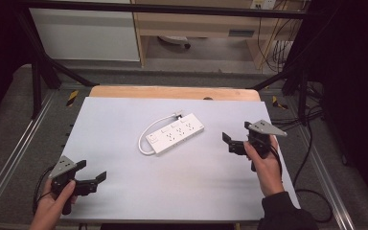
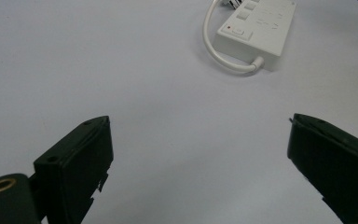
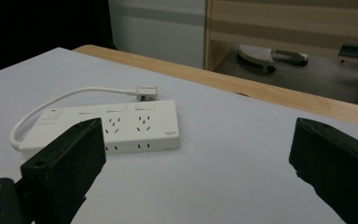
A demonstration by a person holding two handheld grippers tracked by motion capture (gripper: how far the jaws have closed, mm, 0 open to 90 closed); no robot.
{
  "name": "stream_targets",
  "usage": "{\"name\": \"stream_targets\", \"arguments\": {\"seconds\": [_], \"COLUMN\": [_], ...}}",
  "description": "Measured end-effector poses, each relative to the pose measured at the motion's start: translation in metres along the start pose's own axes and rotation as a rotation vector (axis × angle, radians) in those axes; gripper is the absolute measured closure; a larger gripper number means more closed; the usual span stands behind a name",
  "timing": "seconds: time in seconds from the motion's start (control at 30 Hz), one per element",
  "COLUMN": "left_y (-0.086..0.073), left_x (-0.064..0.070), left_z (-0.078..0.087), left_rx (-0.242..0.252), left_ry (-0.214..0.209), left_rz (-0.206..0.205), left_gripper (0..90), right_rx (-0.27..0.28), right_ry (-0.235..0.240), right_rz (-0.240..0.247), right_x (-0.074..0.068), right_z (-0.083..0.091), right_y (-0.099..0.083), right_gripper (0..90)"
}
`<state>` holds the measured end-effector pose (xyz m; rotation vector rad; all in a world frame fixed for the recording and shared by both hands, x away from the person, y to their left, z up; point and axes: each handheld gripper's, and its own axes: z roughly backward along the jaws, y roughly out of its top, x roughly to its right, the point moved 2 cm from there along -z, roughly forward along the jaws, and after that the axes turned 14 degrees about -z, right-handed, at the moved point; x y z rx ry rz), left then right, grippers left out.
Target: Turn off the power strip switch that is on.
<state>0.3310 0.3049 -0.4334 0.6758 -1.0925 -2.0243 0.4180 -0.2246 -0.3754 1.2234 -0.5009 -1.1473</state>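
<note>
High view showed a white power strip (image 1: pixel 175 133) lying at the middle of the grey table (image 1: pixel 124 191), its short cord (image 1: pixel 149 134) looped at the left end. The left gripper (image 1: pixel 92 171) and right gripper (image 1: pixel 234 136) both stood wide open, holding nothing. The step would go best with a level approach, jaws straddling the strip's narrow width. The strip lay well apart from the left jaws and near the right.

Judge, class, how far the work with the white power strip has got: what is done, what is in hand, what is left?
Done: nothing visible; the power strip lies flat mid-table, its cord looped beside it, its plug lying loose on the table. In hand: nothing; the left gripper and right gripper are both open and empty, apart from the strip. Left: seemingly everything, beginning with reaching the strip.
</note>
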Motion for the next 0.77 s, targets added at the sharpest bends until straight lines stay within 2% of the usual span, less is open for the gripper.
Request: {"name": "stream_targets", "arguments": {"seconds": [0.13,0.27,0.47,0.67,0.7,0.77], "left_y": [0.0,0.0,0.0,0.0,0.0,0.0], "left_x": [0.0,0.0,0.0,0.0,-0.001,-0.001], "left_z": [0.0,0.002,0.002,0.003,0.003,0.002], "left_rx": [0.002,0.005,0.01,0.01,0.01,0.011], "left_ry": [0.001,0.005,0.004,0.002,0.002,0.003], "left_rz": [0.002,0.009,0.01,0.008,0.008,0.009], "left_gripper": [6.9,7.0,7.0,6.9,6.9,6.9], "right_rx": [0.012,0.023,-0.004,-0.088,-0.113,-0.186], "right_ry": [-0.006,-0.015,-0.022,-0.035,-0.048,-0.108], "right_rz": [0.001,-0.017,-0.031,-0.034,-0.038,-0.017], "right_x": [0.007,0.014,0.02,0.019,0.019,0.021], "right_z": [0.011,0.017,0.018,0.009,0.005,-0.002], "right_y": [-0.016,-0.033,-0.055,-0.072,-0.075,-0.081], "right_gripper": [3.6,3.7,3.8,3.7,3.7,4.6]}}
